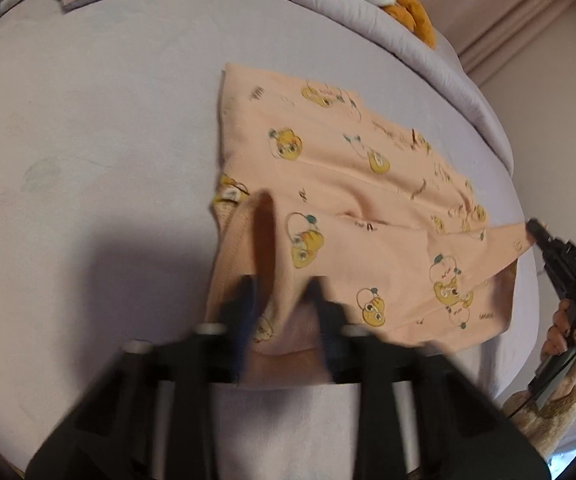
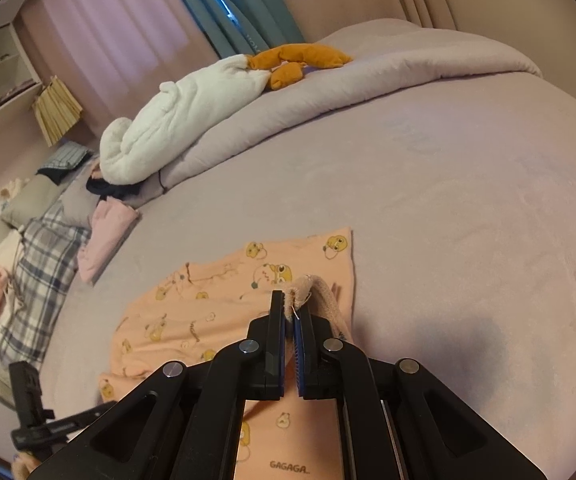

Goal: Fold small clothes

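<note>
Jaws of both grippers clamp the peach garment [image 1: 328,184] lying on the bed [image 1: 87,160]: left gripper [image 1: 281,280] pinches its ribbed near edge, right gripper [image 2: 291,308] a ribbed corner; long axis runs between them.

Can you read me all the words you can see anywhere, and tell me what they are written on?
"GAGAGA." printed on the peach cartoon garment, near its bottom edge.
Small dark scribbly words among the cartoons on the same garment: too blurred to read.
Letters running down the blue curtain: too small to read.
</note>
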Action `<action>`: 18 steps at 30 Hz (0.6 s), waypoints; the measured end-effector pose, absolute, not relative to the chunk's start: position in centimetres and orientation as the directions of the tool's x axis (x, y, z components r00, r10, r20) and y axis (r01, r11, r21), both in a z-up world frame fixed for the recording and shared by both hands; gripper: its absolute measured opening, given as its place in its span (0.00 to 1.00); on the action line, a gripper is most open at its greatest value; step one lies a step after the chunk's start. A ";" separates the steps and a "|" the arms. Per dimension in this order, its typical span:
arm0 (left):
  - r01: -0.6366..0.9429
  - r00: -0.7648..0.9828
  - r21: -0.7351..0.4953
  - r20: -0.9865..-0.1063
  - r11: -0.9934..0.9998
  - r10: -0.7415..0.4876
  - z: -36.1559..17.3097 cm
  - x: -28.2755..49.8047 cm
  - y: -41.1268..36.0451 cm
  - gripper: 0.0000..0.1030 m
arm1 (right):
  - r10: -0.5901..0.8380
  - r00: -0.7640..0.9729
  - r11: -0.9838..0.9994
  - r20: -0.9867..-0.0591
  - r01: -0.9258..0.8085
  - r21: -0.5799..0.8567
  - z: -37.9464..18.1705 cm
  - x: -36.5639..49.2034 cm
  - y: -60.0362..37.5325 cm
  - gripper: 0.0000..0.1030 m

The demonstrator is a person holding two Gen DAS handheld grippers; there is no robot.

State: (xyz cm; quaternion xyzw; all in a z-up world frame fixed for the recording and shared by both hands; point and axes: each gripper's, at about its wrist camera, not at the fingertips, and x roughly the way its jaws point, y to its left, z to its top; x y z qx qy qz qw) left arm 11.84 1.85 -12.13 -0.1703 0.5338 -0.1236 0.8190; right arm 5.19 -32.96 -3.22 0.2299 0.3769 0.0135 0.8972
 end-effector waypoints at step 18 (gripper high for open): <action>-0.077 0.584 -0.622 -0.662 0.779 -0.470 -6.4 16.8 4.8 0.00 | 0.262 0.703 0.851 -0.661 0.155 0.502 -3.4 10.0 -33.3 0.06</action>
